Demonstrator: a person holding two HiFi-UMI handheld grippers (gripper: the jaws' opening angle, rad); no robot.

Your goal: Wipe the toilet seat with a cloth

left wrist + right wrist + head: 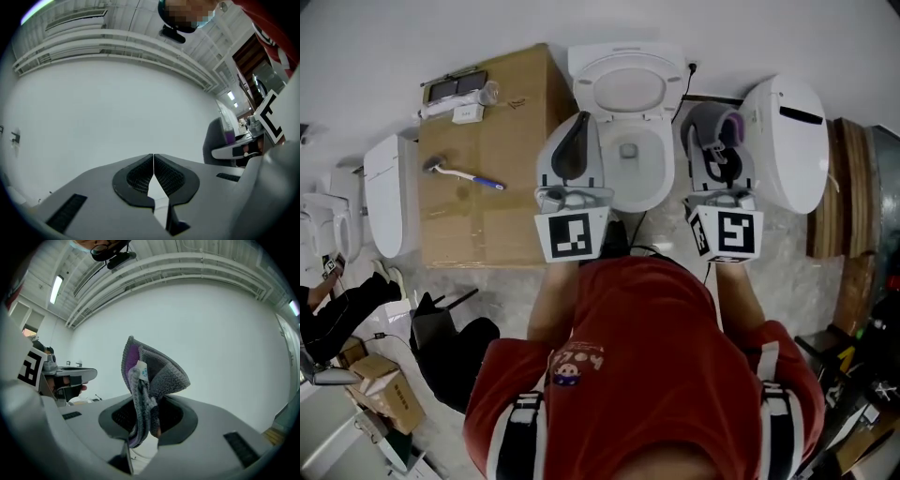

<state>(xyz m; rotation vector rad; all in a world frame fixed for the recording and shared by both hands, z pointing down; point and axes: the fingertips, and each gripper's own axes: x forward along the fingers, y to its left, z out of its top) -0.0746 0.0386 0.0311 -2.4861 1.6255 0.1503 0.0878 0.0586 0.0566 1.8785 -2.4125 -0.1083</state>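
The cloth [151, 376], grey with a purple side and a small white label, was seen pinched upright in the right gripper [145, 420]. The jaws were closed on its lower folds, and the rest stood up above the pads. In the head view the cloth [729, 126] showed at the tip of the right gripper [724, 141], at about 3 o'clock from the toilet seat [664, 180] and clear of it, over the gap between the two toilets. The seat lay down on the bowl with the lid [628, 89] raised at 12 o'clock.

The left gripper [579, 127] was held over the seat's 9 o'clock edge. Its jaws were pressed together along the tips, with nothing between them, as seen in the left gripper view [153, 161].

Both grippers were held side by side with the forearms stretched forward from the red shirt [656, 375]. They were pointed roughly level at the white wall, with the marker cubes [574, 234] nearest the body.

A cardboard box [502, 202] stood at 9 o'clock from the toilet, and a brush [464, 173] with a blue handle lay on its top. A second toilet [787, 141] with its lid shut was seen at 3 o'clock, and another white toilet [389, 192] stood beyond the box at 9 o'clock.
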